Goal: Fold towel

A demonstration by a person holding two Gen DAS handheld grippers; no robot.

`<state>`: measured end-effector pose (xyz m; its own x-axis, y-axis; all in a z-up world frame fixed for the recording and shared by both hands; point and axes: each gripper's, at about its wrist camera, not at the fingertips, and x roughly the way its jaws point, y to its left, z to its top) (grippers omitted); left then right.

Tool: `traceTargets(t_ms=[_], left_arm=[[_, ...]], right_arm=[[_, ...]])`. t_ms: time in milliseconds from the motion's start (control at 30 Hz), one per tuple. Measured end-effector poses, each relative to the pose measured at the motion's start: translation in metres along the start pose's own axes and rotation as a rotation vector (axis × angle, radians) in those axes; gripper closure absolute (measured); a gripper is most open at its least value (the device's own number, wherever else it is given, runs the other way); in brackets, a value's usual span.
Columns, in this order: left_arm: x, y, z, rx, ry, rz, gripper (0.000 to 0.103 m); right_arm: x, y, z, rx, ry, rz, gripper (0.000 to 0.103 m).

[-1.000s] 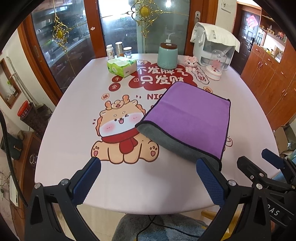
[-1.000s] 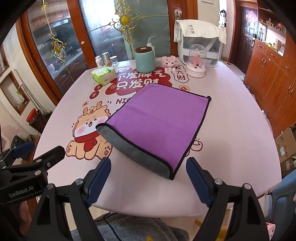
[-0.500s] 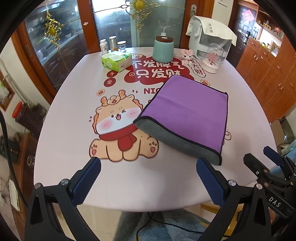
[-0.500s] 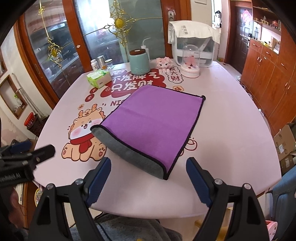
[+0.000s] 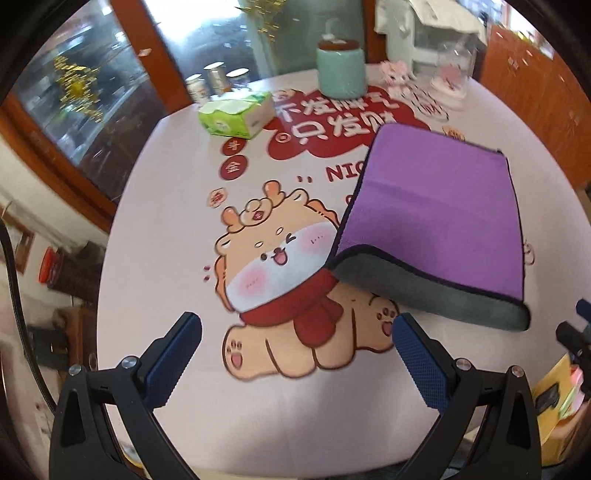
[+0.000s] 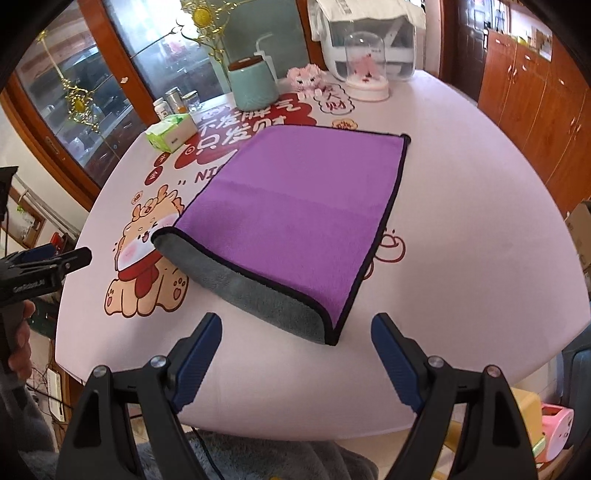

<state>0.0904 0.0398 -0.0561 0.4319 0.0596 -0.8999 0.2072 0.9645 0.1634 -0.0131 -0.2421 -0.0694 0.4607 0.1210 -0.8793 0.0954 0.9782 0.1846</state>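
Note:
A purple towel (image 5: 439, 206) with a grey underside and dark trim lies folded on the pale table, its grey rolled fold edge nearest me. It also shows in the right wrist view (image 6: 303, 221). My left gripper (image 5: 295, 354) is open and empty, above the cartoon print just left of the towel's near left corner. My right gripper (image 6: 295, 354) is open and empty, just in front of the towel's near right corner. The left gripper shows at the left edge of the right wrist view (image 6: 44, 262).
A green tissue box (image 5: 236, 114), a teal jar (image 5: 341, 68), small bottles (image 5: 212, 79), a pink toy (image 6: 308, 75), a glass dome (image 6: 365, 66) and a white appliance (image 6: 365, 26) stand at the table's far side. Wooden cabinets (image 6: 535, 96) are on the right.
Both grippers have moved forward and lower toward the towel, which now looks larger and closer. The left view has shifted so the towel sits further right. The towel has not moved.

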Motion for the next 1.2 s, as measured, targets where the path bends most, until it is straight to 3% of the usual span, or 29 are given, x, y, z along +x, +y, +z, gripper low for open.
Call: traceTargets(t_ms=[67, 233, 333, 500, 733, 1200], left_arm=[[0.015, -0.001, 0.008, 0.052, 0.015, -0.016, 0.001], [0.037, -0.014, 0.023, 0.201, -0.026, -0.032, 0.001], [0.053, -0.019, 0.033, 0.275, -0.010, -0.092, 0.001], [0.081, -0.021, 0.047, 0.323, 0.055, -0.184, 0.009], [0.108, -0.021, 0.057, 0.390, 0.121, -0.286, 0.014], [0.122, -0.031, 0.068, 0.512, 0.177, -0.411, 0.030]], right_arm=[[0.009, -0.003, 0.001, 0.014, 0.014, -0.001, 0.021], [0.037, -0.012, 0.000, 0.056, 0.082, -0.009, 0.037], [0.048, -0.017, -0.002, 0.073, 0.105, 0.001, 0.042], [0.060, -0.017, -0.006, 0.036, 0.116, -0.010, 0.051], [0.066, -0.017, -0.010, -0.009, 0.126, 0.026, 0.054], [0.078, -0.028, 0.004, -0.051, 0.143, 0.097, 0.072]])
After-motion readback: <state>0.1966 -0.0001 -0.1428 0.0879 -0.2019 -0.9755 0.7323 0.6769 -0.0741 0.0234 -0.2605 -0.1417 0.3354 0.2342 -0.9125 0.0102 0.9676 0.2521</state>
